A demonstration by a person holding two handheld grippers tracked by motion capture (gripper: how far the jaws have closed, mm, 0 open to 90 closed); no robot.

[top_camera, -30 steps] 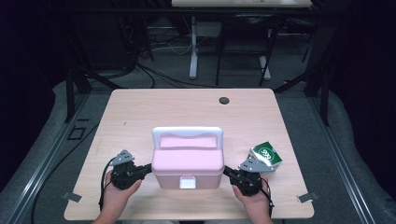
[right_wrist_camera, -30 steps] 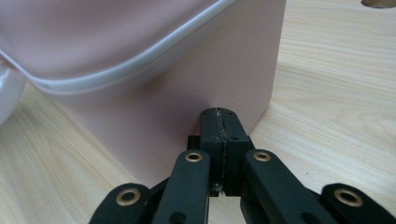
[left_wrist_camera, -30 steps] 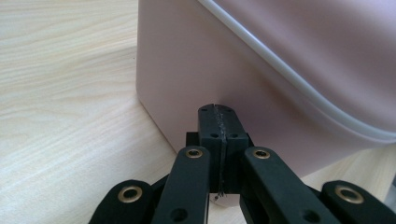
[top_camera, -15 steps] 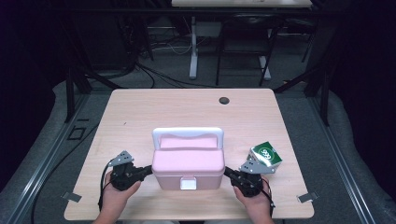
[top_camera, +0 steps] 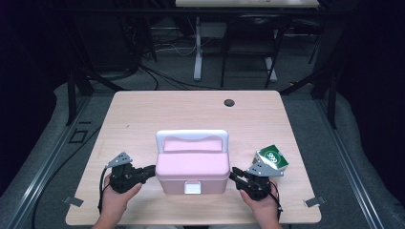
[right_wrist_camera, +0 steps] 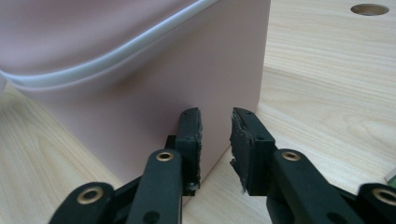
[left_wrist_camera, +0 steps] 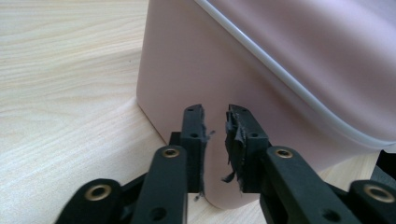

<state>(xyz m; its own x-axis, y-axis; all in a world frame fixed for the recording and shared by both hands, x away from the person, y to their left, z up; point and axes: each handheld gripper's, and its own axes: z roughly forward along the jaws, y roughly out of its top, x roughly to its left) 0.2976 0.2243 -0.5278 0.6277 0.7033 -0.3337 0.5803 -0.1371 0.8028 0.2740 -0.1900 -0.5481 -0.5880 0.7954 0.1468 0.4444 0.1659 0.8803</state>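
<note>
Pink plastic lidded box w/ white carry handle point(top_camera: 192, 164) sits near front-centre of the light wooden bench point(top_camera: 143, 119), latch side toward the person. Left tongs point(top_camera: 152, 171) at box's left wall, jaws have just been opening, now a narrow gap, nothing gripped, tips just by the wall. Right tongs point(top_camera: 235, 174) at box's right wall, same: just parted, released, nothing between. Green-white carton point(top_camera: 272, 159) lies near right tongs.

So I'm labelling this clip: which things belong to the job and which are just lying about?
In the job:
pink box
left gripper
right gripper

Lying about:
green carton
table hole
</note>
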